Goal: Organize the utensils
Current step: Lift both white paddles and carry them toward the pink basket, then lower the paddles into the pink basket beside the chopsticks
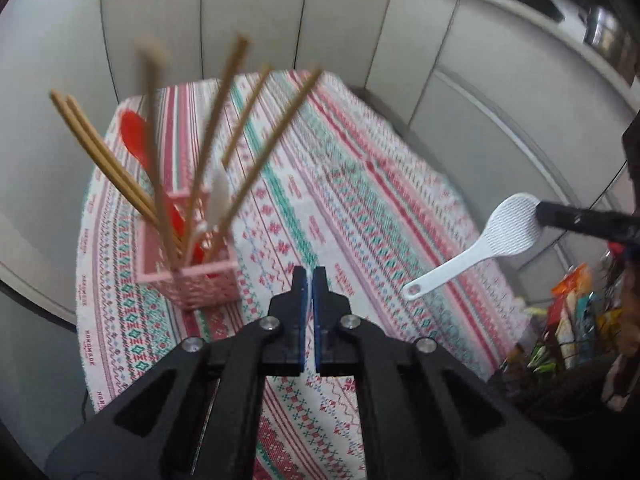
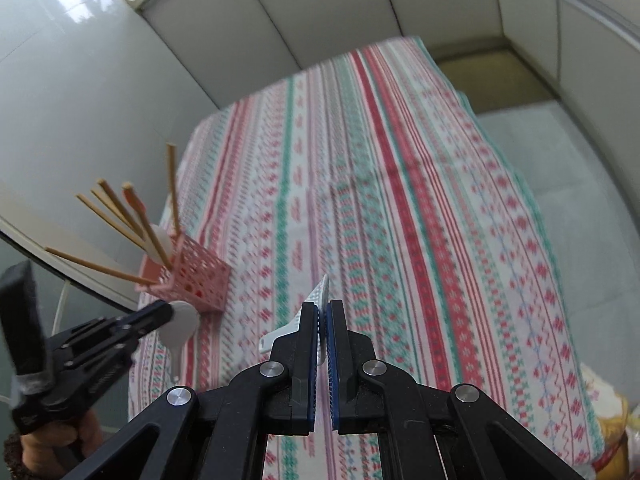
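Observation:
A pink lattice basket (image 1: 200, 280) (image 2: 192, 284) stands at the table's left side. It holds several wooden chopsticks (image 1: 104, 160), a red spatula (image 1: 136, 136) and a white utensil (image 1: 220, 192). My left gripper (image 1: 311, 276) is shut; only a thin pale sliver shows between its pads. The right wrist view shows my left gripper (image 2: 170, 312) pinching the head of a white spoon (image 2: 182, 320), whose handle hangs down. My right gripper (image 2: 323, 304) is shut on a white rice paddle (image 2: 320, 292), seen edge-on. In the left wrist view my right gripper (image 1: 538, 212) holds that rice paddle (image 1: 508, 228) by its head above the table.
A striped red, green and white cloth covers the table (image 1: 360, 184) (image 2: 400, 184). Grey cabinet panels (image 1: 256, 16) stand behind it. A wire rack of packets (image 1: 572, 320) sits off the table's right edge. A person's hand (image 2: 60, 440) grips the left tool.

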A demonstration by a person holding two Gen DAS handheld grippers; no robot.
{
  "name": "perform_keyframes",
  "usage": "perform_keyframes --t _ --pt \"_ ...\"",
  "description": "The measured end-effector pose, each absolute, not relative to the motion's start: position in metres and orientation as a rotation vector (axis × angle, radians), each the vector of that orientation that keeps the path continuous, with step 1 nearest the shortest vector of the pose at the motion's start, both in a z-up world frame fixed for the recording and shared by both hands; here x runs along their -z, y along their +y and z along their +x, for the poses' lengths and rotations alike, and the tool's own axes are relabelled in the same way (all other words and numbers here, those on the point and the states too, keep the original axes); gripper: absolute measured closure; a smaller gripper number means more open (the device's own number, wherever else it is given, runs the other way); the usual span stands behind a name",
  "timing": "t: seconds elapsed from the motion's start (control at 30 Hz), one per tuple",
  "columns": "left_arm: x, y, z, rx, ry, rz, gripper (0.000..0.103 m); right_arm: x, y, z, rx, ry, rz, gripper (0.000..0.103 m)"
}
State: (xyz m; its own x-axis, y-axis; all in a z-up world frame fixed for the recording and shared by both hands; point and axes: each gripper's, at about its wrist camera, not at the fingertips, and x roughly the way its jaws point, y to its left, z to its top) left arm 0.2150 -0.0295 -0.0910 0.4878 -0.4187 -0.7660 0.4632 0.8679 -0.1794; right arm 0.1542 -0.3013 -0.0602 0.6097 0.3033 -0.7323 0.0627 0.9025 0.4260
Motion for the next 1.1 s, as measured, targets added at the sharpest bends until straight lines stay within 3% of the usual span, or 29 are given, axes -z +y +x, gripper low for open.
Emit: perform_keyframes --t 0.37,0.9,1.1 --pt "0.013 0.029 0.206 0.534 0.611 -0.215 0.100 0.027 -0.252 0.170 -0.196 0.794 0.370 0.099" --pt "0.000 0.095 0.207 0.537 0.349 -0.528 0.100 0.020 -0.191 0.201 -0.228 0.746 0.303 0.099" --pt "0.011 0.095 0.219 0.535 0.376 -0.568 0.100 0.022 -0.180 0.208 -0.223 0.745 0.289 0.099"
